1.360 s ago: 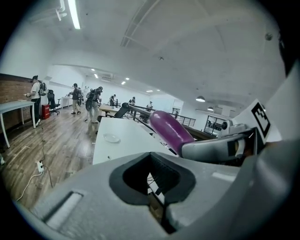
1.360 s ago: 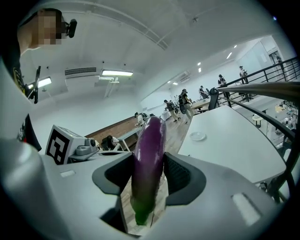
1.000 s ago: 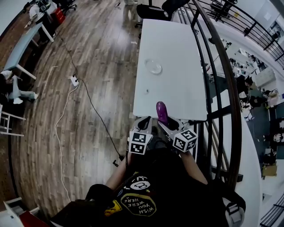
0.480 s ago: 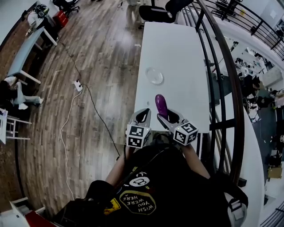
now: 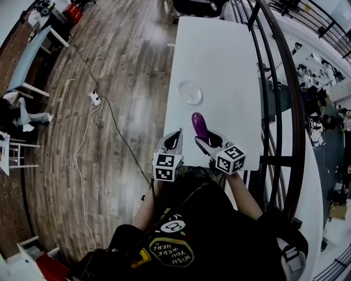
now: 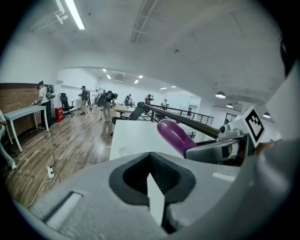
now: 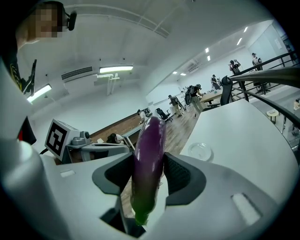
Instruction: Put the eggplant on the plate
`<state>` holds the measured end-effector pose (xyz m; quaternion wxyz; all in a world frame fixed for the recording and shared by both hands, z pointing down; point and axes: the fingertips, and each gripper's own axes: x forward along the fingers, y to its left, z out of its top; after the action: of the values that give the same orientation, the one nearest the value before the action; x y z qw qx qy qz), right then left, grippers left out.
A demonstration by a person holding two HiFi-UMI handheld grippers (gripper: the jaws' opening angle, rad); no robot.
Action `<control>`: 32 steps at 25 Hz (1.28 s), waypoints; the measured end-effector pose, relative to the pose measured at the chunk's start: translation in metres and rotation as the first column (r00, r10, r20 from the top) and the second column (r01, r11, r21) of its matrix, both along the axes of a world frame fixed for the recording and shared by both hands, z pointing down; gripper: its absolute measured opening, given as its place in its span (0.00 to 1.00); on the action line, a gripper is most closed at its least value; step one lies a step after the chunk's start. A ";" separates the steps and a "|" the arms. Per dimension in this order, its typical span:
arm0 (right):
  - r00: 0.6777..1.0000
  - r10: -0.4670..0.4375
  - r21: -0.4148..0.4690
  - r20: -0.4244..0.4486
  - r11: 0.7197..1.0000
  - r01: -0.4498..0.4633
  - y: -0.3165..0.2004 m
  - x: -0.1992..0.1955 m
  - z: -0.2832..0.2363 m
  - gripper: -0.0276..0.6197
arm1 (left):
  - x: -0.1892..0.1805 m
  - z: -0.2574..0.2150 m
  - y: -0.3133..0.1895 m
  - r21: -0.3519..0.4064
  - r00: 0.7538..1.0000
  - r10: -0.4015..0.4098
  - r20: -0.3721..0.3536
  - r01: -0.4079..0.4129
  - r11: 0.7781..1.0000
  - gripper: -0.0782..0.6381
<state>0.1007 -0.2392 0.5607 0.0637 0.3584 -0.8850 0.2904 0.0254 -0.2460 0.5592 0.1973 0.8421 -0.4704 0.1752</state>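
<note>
A purple eggplant (image 5: 199, 125) sticks forward out of my right gripper (image 5: 206, 140), whose jaws are shut on its stem end (image 7: 149, 161). It hangs over the near end of the white table (image 5: 230, 66). A clear glass plate (image 5: 190, 93) lies on the table just beyond the eggplant's tip, slightly left; it also shows in the right gripper view (image 7: 200, 151) and the left gripper view (image 6: 125, 151). My left gripper (image 5: 174, 141) sits beside the right one at the table's near left corner, jaws together and empty (image 6: 151, 157). From there the eggplant (image 6: 176, 136) shows to its right.
A black railing (image 5: 274, 82) runs along the table's right side. Wood floor lies to the left, with a cable and power strip (image 5: 93, 99) and a bench (image 5: 27, 60). An office chair (image 5: 194, 5) stands at the table's far end. Several people stand far off.
Both grippers have moved forward over the table's near end, and the eggplant's tip is now closer to the plate. The grip on the eggplant is unchanged.
</note>
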 end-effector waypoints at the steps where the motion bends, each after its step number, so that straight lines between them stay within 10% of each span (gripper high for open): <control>1: 1.000 0.001 -0.009 -0.004 1.000 -0.001 -0.004 -0.001 0.003 0.36 | -0.001 0.003 -0.003 -0.007 1.000 0.005 0.006 -0.005 1.000 0.12; 32: 0.959 0.010 -0.067 -0.283 0.997 -0.030 -0.193 -0.029 0.089 0.36 | -0.028 0.069 -0.181 -0.117 0.989 0.129 -0.070 -0.137 0.984 0.12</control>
<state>0.0715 -0.4326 0.6502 0.1989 0.4025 -0.8525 0.2678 -0.0029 -0.4267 0.6283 0.2507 0.8631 -0.3952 0.1900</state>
